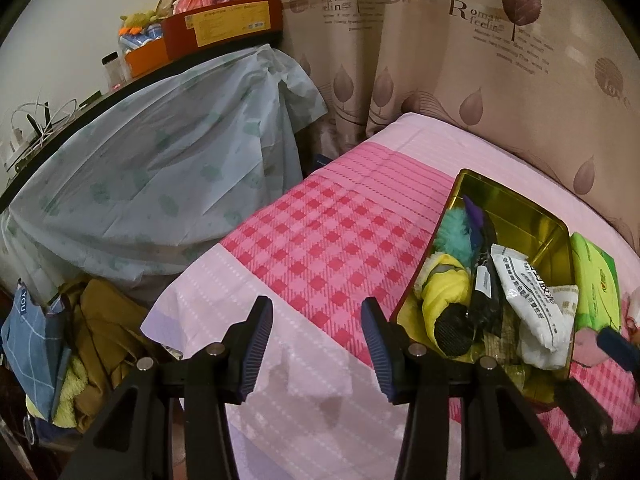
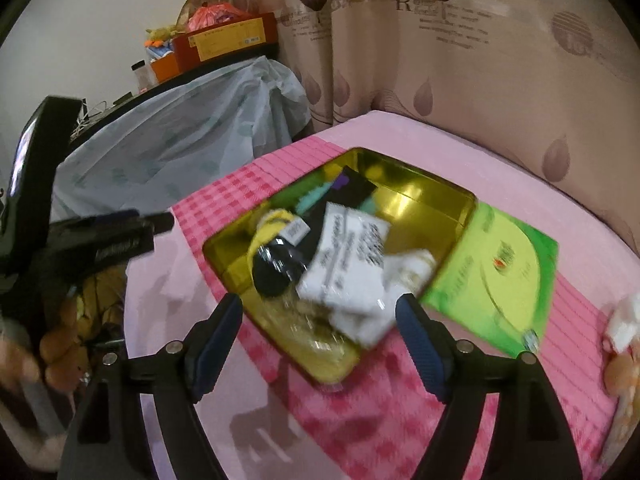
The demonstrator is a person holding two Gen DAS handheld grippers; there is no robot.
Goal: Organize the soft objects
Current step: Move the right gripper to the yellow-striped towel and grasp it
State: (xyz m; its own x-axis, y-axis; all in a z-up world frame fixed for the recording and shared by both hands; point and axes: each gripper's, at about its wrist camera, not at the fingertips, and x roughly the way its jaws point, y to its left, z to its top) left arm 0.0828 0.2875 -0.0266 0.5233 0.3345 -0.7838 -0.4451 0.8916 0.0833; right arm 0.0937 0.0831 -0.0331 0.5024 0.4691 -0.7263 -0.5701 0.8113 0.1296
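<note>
Right wrist view: my right gripper (image 2: 318, 346) hangs over the near rim of the gold tin (image 2: 432, 196), jaws spread wide with nothing pinched between them. Just past my fingertips, inside the tin, a white printed packet (image 2: 348, 260) lies on top of the heap, next to a yellow and black soft piece (image 2: 272, 256); a black packet (image 2: 352, 188) and something teal sit deeper in. The frame is smeared, so finer detail escapes me. A green lid (image 2: 504, 276) lies flat on the pink checked bedspread (image 2: 360, 408), touching the tin's right side. At the far right edge a pale soft item (image 2: 624, 324) rests on the bed.

From the left wrist, my left gripper (image 1: 316, 348) also stands apart and empty, above bare bedspread left of the tin (image 1: 520, 208). The teal fluffy thing (image 1: 452, 232) shows clearly there. Beyond, a pale plastic sheet (image 1: 160, 184) drapes over furniture, and a leaf-patterned curtain (image 1: 440, 60) closes the back.
</note>
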